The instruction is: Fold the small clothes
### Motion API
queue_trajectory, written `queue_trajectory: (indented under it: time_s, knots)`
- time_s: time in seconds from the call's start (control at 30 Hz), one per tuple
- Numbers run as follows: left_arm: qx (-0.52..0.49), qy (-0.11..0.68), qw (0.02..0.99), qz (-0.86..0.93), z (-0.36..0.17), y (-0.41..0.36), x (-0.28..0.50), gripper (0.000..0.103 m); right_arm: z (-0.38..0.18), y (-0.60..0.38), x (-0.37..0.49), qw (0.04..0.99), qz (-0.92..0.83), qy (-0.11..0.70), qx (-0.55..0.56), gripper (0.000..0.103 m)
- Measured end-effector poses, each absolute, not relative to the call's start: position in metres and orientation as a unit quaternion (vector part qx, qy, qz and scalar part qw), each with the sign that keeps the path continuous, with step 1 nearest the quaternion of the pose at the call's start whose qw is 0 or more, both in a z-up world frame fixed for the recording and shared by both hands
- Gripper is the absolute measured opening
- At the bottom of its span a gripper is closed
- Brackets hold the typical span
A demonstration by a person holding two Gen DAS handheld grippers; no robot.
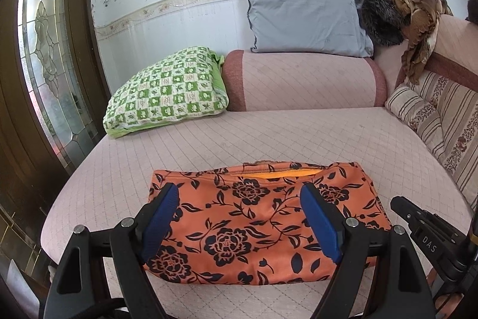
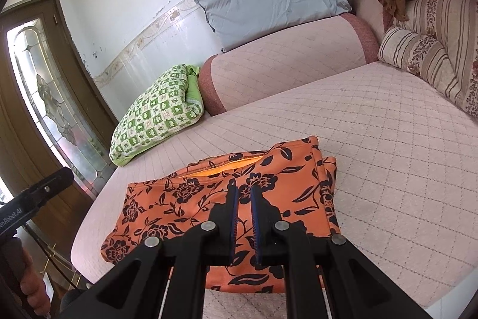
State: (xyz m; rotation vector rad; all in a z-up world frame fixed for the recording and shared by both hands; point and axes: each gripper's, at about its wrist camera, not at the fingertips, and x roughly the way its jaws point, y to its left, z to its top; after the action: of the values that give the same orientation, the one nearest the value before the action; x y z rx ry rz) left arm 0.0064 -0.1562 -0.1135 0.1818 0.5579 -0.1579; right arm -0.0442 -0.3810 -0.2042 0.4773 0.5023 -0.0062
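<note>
An orange garment with black flowers lies folded into a flat rectangle on the pink quilted sofa seat; it also shows in the right wrist view. My left gripper is open, its blue pads spread wide just above the garment, holding nothing. My right gripper hovers over the garment's middle with its blue pads nearly together, a thin gap between them and no cloth in it. Its black body shows at the right edge of the left wrist view.
A green checked folded blanket lies at the seat's far left. A grey pillow rests on the pink armrest roll. Striped cushions line the right side. A wooden glass door stands at left past the seat's edge.
</note>
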Motion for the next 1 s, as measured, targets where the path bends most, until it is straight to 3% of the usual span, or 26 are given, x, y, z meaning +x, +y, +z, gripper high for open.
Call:
queue_trajectory:
  time_s: [0.27, 0.63, 0.8, 1.0]
  knots:
    - [0.088, 0.304, 0.946, -0.073, -0.140, -0.150, 0.028, 0.086, -0.214, -0.377, -0.034, 0.931, 0.004, 0.272, 0.241, 0.011]
    - [0.067, 0.461, 0.882, 0.076, -0.271, -0.054, 0.109, 0.086, -0.287, -0.355, 0.022, 0.856, -0.028, 0.464, 0.228, 0.011]
    - [0.035, 0.470, 0.881, 0.045, -0.268, -0.032, 0.108, 0.088, -0.288, -0.359, 0.024, 0.850, -0.036, 0.461, 0.253, 0.011]
    - [-0.066, 0.454, 0.887, 0.054, -0.240, 0.014, 0.079, 0.088, -0.257, -0.337, 0.025, 0.880, 0.046, 0.394, 0.260, 0.012]
